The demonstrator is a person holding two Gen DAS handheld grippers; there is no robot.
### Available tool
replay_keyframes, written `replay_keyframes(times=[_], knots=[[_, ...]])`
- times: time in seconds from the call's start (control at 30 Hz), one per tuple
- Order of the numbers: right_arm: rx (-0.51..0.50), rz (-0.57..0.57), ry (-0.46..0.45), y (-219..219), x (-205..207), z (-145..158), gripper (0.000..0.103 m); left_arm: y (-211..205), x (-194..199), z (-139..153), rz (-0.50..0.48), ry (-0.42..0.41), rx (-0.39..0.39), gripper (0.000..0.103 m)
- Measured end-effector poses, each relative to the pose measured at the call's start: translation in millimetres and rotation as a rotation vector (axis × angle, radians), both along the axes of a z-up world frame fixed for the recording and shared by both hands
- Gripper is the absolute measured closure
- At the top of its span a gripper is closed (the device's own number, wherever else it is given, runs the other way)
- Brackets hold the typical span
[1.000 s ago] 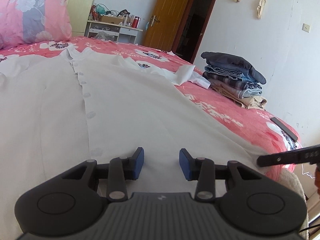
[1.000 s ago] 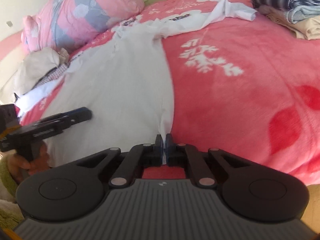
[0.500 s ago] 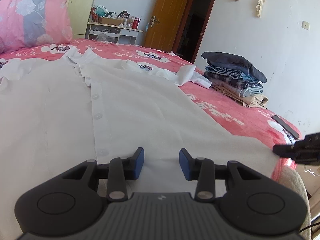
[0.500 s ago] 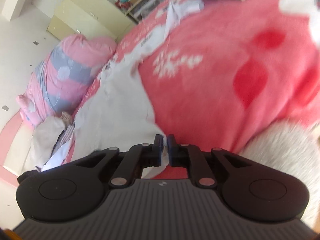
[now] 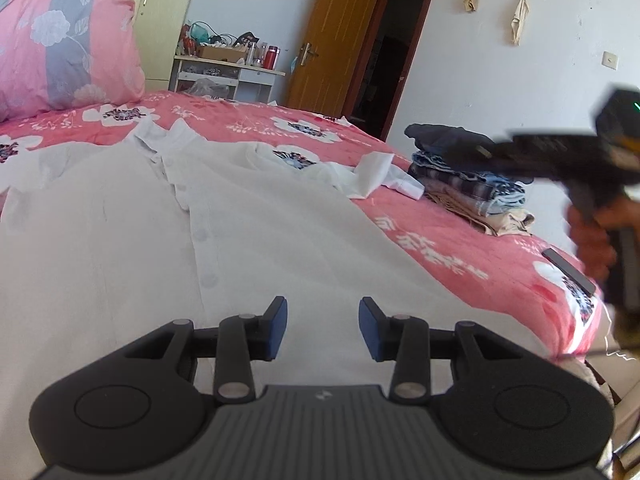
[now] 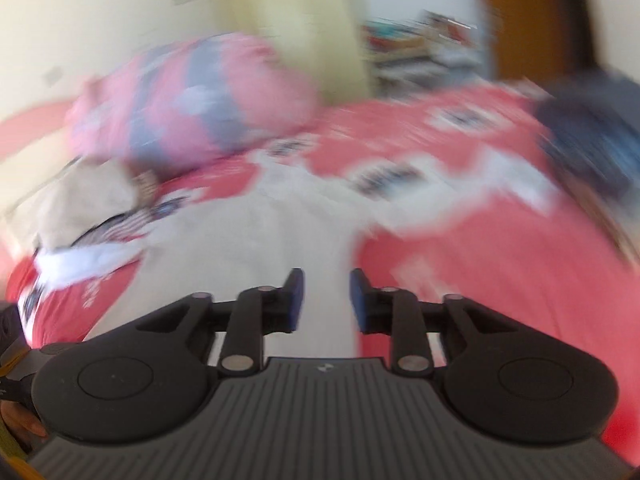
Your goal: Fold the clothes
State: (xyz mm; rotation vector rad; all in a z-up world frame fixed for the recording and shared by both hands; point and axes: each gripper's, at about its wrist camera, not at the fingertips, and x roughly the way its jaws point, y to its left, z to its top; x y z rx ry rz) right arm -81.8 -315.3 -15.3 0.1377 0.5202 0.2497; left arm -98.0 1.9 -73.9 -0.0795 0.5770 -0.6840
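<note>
1. Right gripper (image 6: 326, 300) now parted and empty; half a second ago clamped on the hem of the white button-up shirt (image 5: 256, 240). Hem let go, so that pull or flattening looks finished.
2. Left gripper (image 5: 322, 328) spread as before, holding nothing, low over the shirt's lower front.
3. Shirt spread flat, collar far, on the pink floral bedspread (image 5: 460, 240): thin, smooth cloth, round buttons along the placket.
4. Folded clothes stack (image 5: 472, 176) well apart, right.
</note>
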Motion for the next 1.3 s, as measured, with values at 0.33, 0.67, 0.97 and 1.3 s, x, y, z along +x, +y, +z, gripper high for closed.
replay_keyframes(times=[0.33,0.67,0.97,1.3], knots=[[-0.1,0.099,0.14,14.8,245.0,-28.2,0.056,29.2,29.0,-44.5,0.023,0.082,-0.173,0.063],[0.204,0.109,0.353,-1.5,337.6,-77.5,0.061,40.5,27.7,-58.9,0.001,0.034,-0.299,0.062],[0.131,-0.004,0.24,-6.7,345.6,-77.1,0.103,43.2,26.6,-61.3,0.021,0.021,-0.33,0.065],[0.22,-0.141,0.139,-52.4,301.7,-50.7,0.083,43.0,26.1,-61.7,0.021,0.012,-0.318,0.065]])
